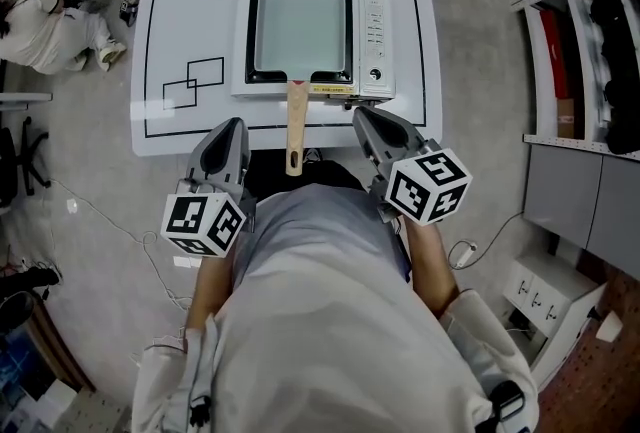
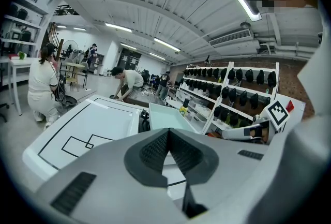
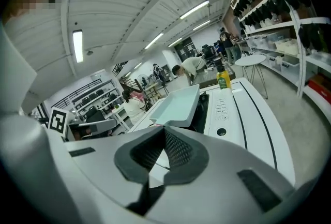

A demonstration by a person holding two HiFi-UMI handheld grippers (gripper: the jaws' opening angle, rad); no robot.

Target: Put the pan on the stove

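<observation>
Right gripper view: right gripper (image 3: 165, 132) closed tight, empty.
Left gripper (image 2: 168, 132): likewise closed, empty.
Pan (image 1: 300, 26): seated on stove (image 1: 375, 31), handle (image 1: 296, 126) jutting past table (image 1: 160, 71) edge between both grippers.
Advice: placement looks done; keep clear of handle.

The left claw (image 2: 166, 137) has its jaws pressed together, with nothing between them. Beyond it lies a white desk (image 2: 88, 124) marked with black lines, where a pale pan (image 2: 168, 117) sits on a stove (image 2: 143, 122). The right claw (image 2: 227, 134) hangs at the right, before dark-stocked shelves (image 2: 232, 88).
</observation>
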